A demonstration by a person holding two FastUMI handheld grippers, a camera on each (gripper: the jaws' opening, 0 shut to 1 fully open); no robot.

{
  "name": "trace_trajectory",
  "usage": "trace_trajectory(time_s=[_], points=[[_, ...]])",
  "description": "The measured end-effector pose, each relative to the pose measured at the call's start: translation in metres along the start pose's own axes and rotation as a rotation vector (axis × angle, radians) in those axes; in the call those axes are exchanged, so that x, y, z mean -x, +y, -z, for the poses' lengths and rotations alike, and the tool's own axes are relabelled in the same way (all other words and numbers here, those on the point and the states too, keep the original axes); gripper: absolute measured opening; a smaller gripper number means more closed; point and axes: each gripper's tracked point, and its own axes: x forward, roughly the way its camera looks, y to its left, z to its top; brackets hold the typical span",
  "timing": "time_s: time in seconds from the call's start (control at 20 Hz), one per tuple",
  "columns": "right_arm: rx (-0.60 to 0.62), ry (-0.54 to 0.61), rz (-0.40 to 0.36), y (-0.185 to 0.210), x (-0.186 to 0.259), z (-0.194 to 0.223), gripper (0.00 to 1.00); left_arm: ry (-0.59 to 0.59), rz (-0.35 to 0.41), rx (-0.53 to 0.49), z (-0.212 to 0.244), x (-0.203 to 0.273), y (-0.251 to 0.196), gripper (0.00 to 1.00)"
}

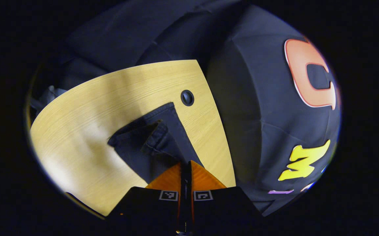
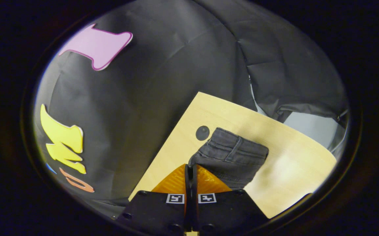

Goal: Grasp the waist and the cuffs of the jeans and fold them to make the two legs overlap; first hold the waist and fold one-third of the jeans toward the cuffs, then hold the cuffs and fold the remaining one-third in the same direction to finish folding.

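Note:
Dark denim jeans lie on the pale wooden table. In the left gripper view their cuff end spreads out just ahead of my left gripper, and a strip of a leg's edge runs back between its fingers, which are shut on it. The right gripper view has the waist, with its band and a belt loop, bunched up in front of my right gripper. That gripper is shut on the waist's near corner. The stretch of jeans between waist and cuffs is hidden.
A round dark cable hole sits in the table near its edge, close to the jeans, and is the cable hole beside the waist. Black cloth walls stand right behind the table's edge.

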Motion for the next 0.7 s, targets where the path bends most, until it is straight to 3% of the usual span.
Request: trace_trajectory(time_s=[0.15, 0.3, 0.6, 0.65, 0.7], points=[[0.033, 0.02, 0.03, -0.005, -0.035, 0.003, 0.01, 0.07, -0.061, -0.149, -0.005, -0.038, 0.014, 0.03], [0.075, 0.03, 0.061, -0.008, -0.061, 0.004, 0.01, 0.106, -0.105, -0.234, -0.008, -0.069, 0.021, 0.04], [0.075, 0.063, 0.095, -0.019, -0.084, 0.009, 0.01, 0.124, -0.135, -0.227, -0.01, -0.087, 0.027, 0.06], [0.067, 0.068, 0.099, -0.022, -0.087, 0.011, 0.01, 0.124, -0.111, -0.214, -0.008, -0.087, 0.022, 0.1], [0.061, 0.07, 0.094, -0.023, -0.088, 0.011, 0.01, 0.121, -0.093, -0.203, -0.007, -0.091, 0.014, 0.2]])
